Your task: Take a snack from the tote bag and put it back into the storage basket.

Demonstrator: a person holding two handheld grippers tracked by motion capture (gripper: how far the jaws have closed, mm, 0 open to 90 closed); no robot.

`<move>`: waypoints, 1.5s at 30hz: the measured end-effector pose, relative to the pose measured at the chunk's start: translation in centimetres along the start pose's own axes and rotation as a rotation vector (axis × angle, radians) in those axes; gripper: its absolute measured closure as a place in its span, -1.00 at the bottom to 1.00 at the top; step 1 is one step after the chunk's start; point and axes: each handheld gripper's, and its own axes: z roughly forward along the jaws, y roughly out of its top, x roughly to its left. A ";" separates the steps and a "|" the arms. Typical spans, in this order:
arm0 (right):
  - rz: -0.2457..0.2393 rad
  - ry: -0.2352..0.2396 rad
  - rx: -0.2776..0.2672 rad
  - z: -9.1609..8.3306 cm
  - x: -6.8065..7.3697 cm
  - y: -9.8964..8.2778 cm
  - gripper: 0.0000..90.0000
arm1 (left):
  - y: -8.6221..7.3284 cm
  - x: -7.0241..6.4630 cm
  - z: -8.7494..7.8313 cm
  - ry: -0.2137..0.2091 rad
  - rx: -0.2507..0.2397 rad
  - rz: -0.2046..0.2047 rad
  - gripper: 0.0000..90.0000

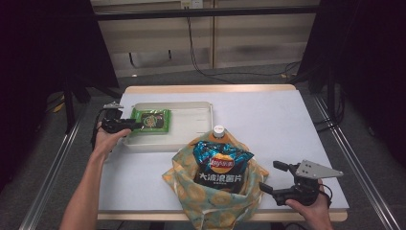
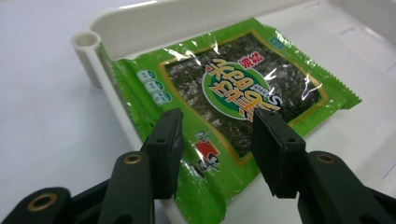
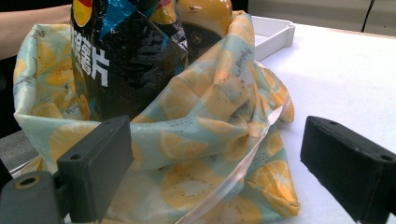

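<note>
Glossy green seaweed packet (image 2: 233,88) flat in white plastic tray (image 2: 196,18); left gripper (image 2: 217,140) fingers apart above it, right gripper (image 3: 215,154) fingers wide.

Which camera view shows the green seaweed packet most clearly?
The left gripper view: the green seaweed packet lies close in the white tray, its printing visible, beyond the open jaws. The high view shows it small at the tray's left end. The right gripper view looks at the lemon-print bag instead.

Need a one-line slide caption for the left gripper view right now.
Left gripper, jaws apart, poised over a green seaweed snack packet lying in the white tray.
</note>
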 end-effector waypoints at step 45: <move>-0.009 -0.004 0.003 0.1 0.1 0.1 -0.81 | -0.8 0.4 -0.5 -0.104 0.008 -0.075 0.84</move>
